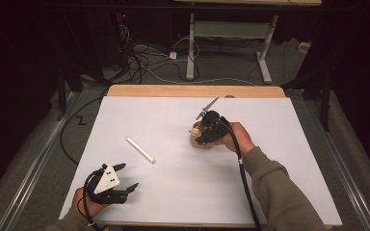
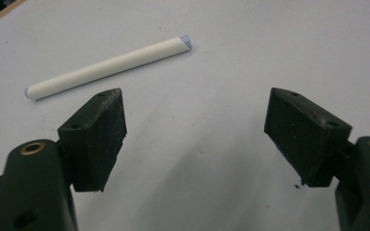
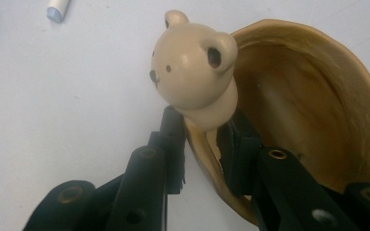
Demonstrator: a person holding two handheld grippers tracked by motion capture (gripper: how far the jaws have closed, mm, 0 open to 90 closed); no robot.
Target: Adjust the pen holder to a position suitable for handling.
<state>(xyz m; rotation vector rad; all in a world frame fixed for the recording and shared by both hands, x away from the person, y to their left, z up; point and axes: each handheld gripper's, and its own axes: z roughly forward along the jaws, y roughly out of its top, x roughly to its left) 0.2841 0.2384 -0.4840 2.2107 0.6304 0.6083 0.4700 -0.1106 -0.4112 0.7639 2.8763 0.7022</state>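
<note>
A tan wooden bowl (image 3: 298,96) with a small bear head (image 3: 192,67) on its rim rests on the white sheet (image 1: 183,183), right of centre. My right gripper (image 3: 202,144) is shut on the rim just below the bear head, one jaw inside the bowl and one outside. In the high view the bowl (image 1: 196,142) lies under that right gripper (image 1: 203,134). A white stick (image 1: 140,149) with pale blue ends lies left of centre. My left gripper (image 1: 129,176) hovers open near the front left. The stick (image 2: 108,67) lies just beyond the open left gripper (image 2: 195,101).
The white sheet covers most of the wooden table (image 1: 192,90), whose far edge stays bare. The stick's blue end (image 3: 57,10) shows in the right gripper view. Beyond the table are floor cables (image 1: 139,57) and a white desk frame (image 1: 231,33).
</note>
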